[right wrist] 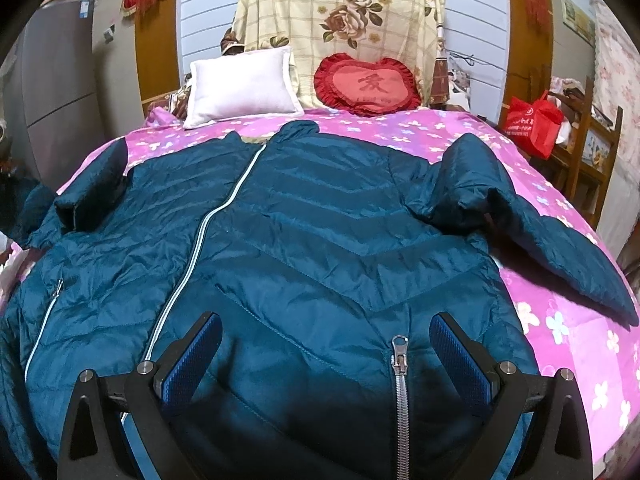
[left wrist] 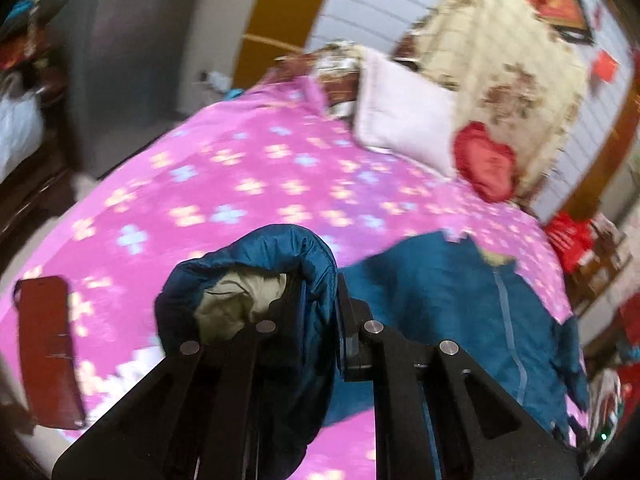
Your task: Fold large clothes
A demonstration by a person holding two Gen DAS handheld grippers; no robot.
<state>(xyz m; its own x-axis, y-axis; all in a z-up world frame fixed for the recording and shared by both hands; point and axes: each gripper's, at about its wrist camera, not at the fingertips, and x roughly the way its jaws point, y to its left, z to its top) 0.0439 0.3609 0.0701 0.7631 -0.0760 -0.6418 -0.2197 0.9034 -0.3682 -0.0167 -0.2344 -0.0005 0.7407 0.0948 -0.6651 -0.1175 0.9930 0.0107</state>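
Note:
A large teal quilted down jacket (right wrist: 304, 224) lies face up on a pink flowered bed cover (right wrist: 560, 344), its light zipper (right wrist: 208, 220) closed. Its right sleeve (right wrist: 520, 220) is bent on the cover. My right gripper (right wrist: 326, 352) is open, its blue pads spread just above the jacket's hem by a silver pocket zipper (right wrist: 400, 364). My left gripper (left wrist: 320, 300) is shut on the jacket's other sleeve cuff (left wrist: 256, 268), raised above the bed, the pale lining showing. The jacket body (left wrist: 460, 300) lies to its right.
A white pillow (right wrist: 244, 88) and a red heart cushion (right wrist: 368, 86) lie at the bed's head against a floral cloth (right wrist: 340, 8). A brown flat case (left wrist: 48, 348) lies on the cover at left. A red bag (right wrist: 534, 124) and wooden furniture stand at right.

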